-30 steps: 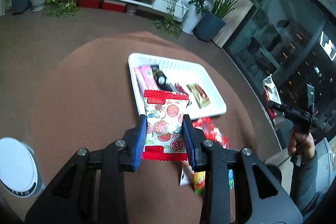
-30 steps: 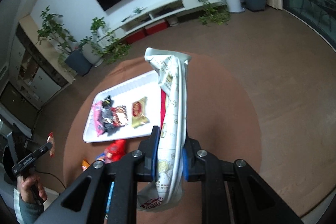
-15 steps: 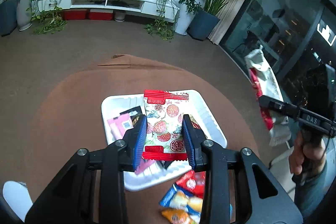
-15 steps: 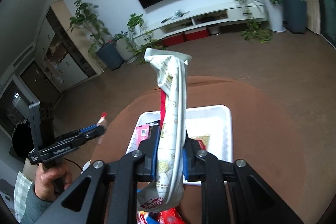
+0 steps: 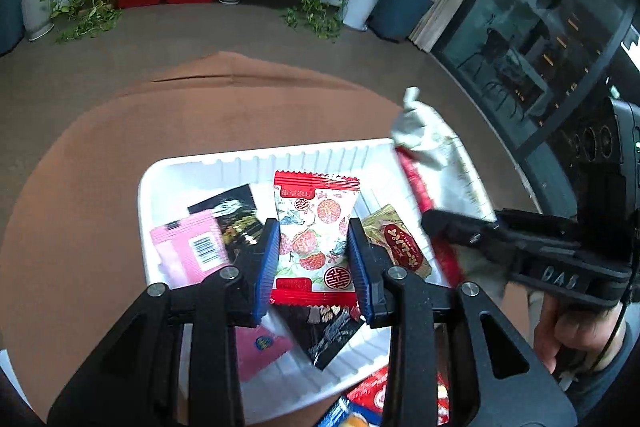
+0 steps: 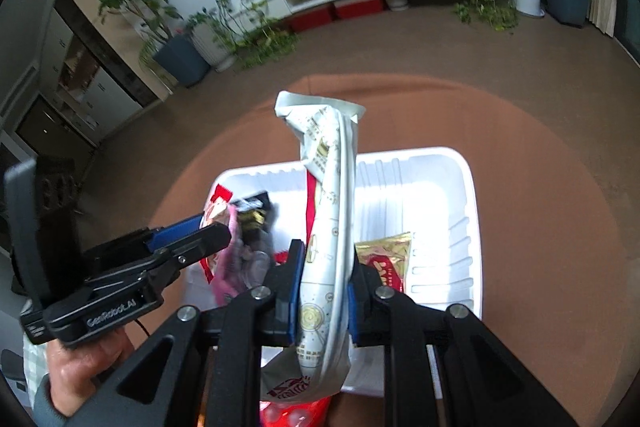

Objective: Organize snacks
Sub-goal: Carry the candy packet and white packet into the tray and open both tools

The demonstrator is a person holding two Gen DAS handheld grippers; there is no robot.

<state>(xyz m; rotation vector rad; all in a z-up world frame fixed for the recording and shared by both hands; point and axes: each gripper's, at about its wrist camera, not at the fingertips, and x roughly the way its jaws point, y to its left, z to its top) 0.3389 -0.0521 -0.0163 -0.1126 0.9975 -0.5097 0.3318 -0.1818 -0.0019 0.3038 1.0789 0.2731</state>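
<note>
Right wrist: left gripper [image 6: 208, 227] body reads "GenRobot.AI".

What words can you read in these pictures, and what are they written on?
"GenRobot.AI": on the side of the left gripper.
"DAS": on the side of the right gripper; only partly clear.
Red double-happiness sign "囍": on the strawberry snack packet.
Barcode on the pink packet: digits too small.
Writing on the gold packet and white bag: too blurred to read.
</note>
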